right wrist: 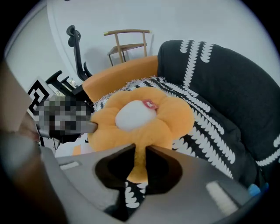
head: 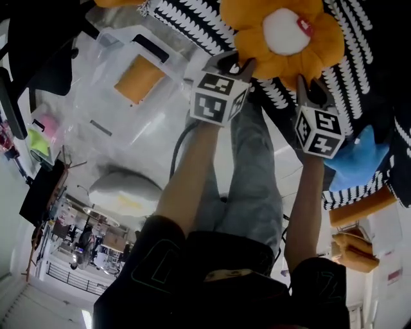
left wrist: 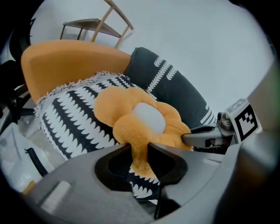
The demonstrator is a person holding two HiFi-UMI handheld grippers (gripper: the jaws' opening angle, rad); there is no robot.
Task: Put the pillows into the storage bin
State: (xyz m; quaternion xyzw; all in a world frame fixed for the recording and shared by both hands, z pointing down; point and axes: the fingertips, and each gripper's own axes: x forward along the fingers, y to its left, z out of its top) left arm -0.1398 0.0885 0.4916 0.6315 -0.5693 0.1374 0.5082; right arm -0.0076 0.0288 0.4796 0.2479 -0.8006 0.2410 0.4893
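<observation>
The dark sofa with its white leaf stripes is the biggest thing before us; it fills the right of the right gripper view and rises behind the pillow in the left gripper view. A black-and-white throw lies over its seat and runs up against an orange cushion at the sofa's end. In the head view the throw spans the top edge. The clear bin stands on the pale floor at the upper left of the head view, well apart from the sofa, and a flat orange pad shows through it. A bare wooden chair stands by the wall beyond the orange cushion.

We hold the flower pillow between our two tools, over the throw and not in the bin. It is orange plush with a white middle, and a small red mark sits on that middle. A blue pillow lies on the throw just beside our right forearm, untouched.

Our left tool has its jaws closed on a petal at the pillow's near edge; in its own view the plush is pinched into a narrow strip between them. Our right tool does the same on another petal, its jaws nearly together with orange fabric squeezed in the gap. Each tool shows in the other's view, biting the pillow's side
</observation>
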